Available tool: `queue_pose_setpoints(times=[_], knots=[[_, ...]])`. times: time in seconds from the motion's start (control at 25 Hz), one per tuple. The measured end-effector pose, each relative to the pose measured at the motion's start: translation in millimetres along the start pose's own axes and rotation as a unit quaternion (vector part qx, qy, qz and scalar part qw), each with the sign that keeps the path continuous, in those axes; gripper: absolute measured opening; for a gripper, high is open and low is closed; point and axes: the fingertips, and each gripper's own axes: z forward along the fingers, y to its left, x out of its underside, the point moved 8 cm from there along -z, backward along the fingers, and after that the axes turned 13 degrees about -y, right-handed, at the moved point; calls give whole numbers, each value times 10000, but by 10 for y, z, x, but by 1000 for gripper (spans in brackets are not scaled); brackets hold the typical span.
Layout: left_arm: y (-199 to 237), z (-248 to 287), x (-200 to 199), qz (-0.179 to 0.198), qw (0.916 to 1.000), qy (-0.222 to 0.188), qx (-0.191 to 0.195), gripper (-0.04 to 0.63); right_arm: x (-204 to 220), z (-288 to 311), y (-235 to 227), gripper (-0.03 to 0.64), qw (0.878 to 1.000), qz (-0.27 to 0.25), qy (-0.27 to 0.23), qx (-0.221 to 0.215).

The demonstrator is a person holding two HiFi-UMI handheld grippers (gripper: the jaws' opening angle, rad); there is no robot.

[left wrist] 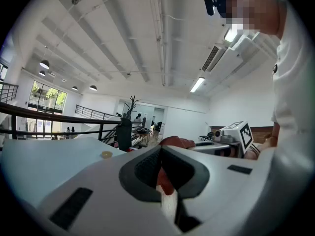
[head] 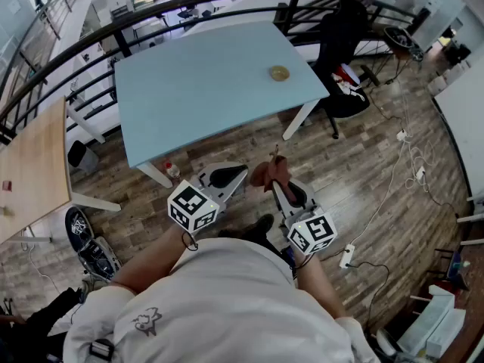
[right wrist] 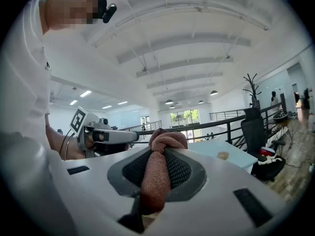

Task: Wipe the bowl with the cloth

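A small yellowish bowl (head: 279,72) sits near the far right corner of the light blue table (head: 189,97). It also shows small in the left gripper view as the bowl (left wrist: 106,155) and in the right gripper view as the bowl (right wrist: 223,155). Both grippers are held close to my body, well short of the table. My right gripper (head: 277,183) is shut on a reddish-brown cloth (head: 271,172), which bunches up above the jaws as the cloth (right wrist: 162,144). My left gripper (head: 231,174) stands beside it, jaws together, with no task object in them.
A black curved railing (head: 91,40) runs behind the table. A black office chair (head: 344,44) stands at the table's right. A wooden table (head: 30,172) is at the left. Cables and a power strip (head: 347,256) lie on the wood floor at the right.
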Motion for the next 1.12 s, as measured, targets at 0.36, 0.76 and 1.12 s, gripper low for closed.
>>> queue_pose_setpoints(times=[0.36,0.76,1.12], knots=[[77,118,74,-84,9999,13,-74,14,31,21,-157,71,10000,62,21,41],[195,659,213,-181,9995,253,-51,14,54,-13,-677,71,9995,235,-19,216],[196,1898,391,-212,9989,325,265,14,-117,-283,-1752,71,9984,154,-197,508]])
